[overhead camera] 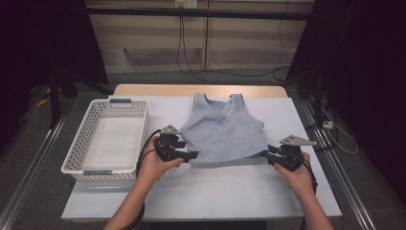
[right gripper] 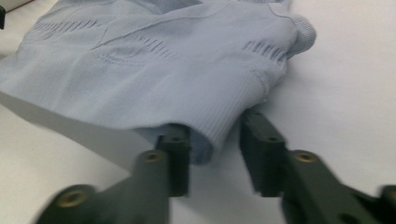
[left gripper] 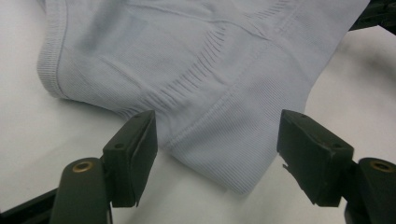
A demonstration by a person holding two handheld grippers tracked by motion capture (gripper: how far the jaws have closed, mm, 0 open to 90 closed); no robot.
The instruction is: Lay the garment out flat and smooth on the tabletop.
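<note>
Soft light top (overhead camera: pixel 224 132) lies flat mid-desk, basket (overhead camera: pixel 108 140) at left edge. Left gripper (left gripper: pixel 217 154) open around hem corner; right gripper (right gripper: pixel 215 151) part-open, hem corner between jaws, unpinched. Limp, grab corners.

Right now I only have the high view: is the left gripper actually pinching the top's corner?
Observer: No. The left gripper is open; the hem corner of the pale blue top lies between its jaws, not pinched.
Operator: And the right one?
Observer: The right gripper is open too, straddling the other hem corner. One jaw sits against the cloth, the other stands clear of it.
</note>
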